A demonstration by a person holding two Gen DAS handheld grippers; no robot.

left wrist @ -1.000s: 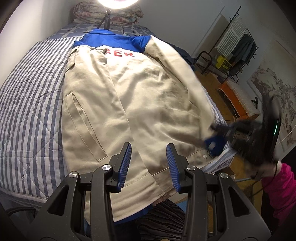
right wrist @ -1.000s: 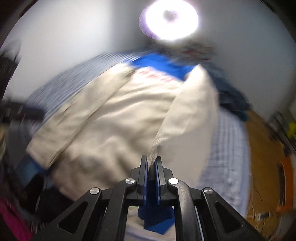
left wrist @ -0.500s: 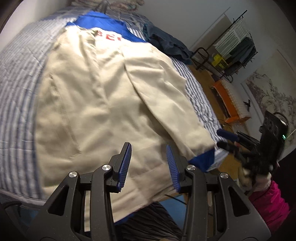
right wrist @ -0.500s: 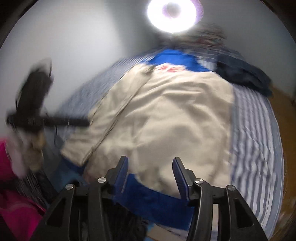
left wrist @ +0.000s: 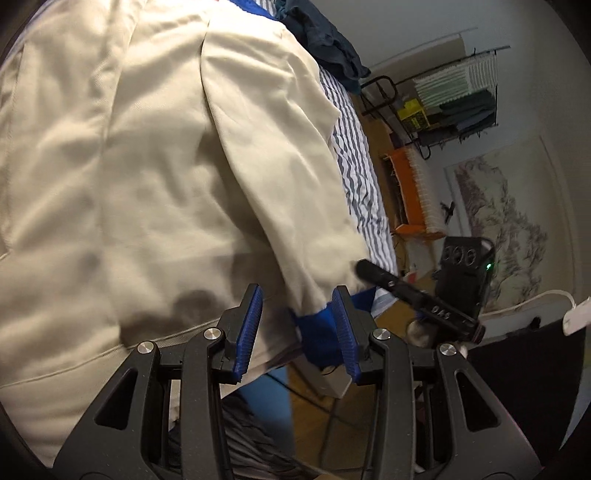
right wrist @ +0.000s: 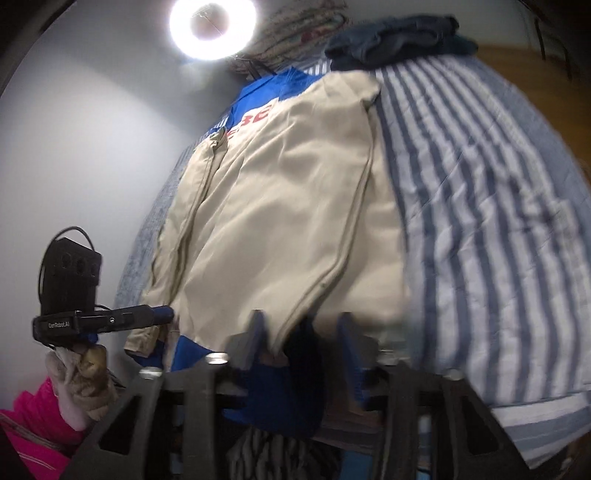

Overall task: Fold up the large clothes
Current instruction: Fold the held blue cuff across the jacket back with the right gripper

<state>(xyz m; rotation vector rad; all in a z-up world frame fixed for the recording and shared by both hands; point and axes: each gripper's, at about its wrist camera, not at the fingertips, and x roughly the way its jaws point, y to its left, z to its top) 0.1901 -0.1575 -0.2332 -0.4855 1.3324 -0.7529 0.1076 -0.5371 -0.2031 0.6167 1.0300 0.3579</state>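
Observation:
A large beige jacket (left wrist: 140, 177) with blue collar, blue cuffs and red letters lies spread on the striped bed; it also shows in the right wrist view (right wrist: 280, 206). Its right sleeve (left wrist: 280, 147) is folded down along the body, its blue cuff (left wrist: 317, 332) at the bed's near edge. My left gripper (left wrist: 297, 328) is open, its fingers on either side of the cuff. My right gripper (right wrist: 301, 336) is open over the jacket's blue hem (right wrist: 266, 384). The right gripper also shows in the left wrist view (left wrist: 373, 273), beside the sleeve end.
The bed has a blue-and-white striped cover (right wrist: 480, 221). A dark blue garment (right wrist: 399, 40) lies at its far end. A ring light (right wrist: 212, 27) shines beyond. A clothes rack (left wrist: 454, 99) and an orange stool (left wrist: 410, 192) stand on the wooden floor right of the bed.
The right gripper let go of the sleeve, which now lies along the jacket body, and dropped to the hem. The left gripper moved right and down to the sleeve cuff.

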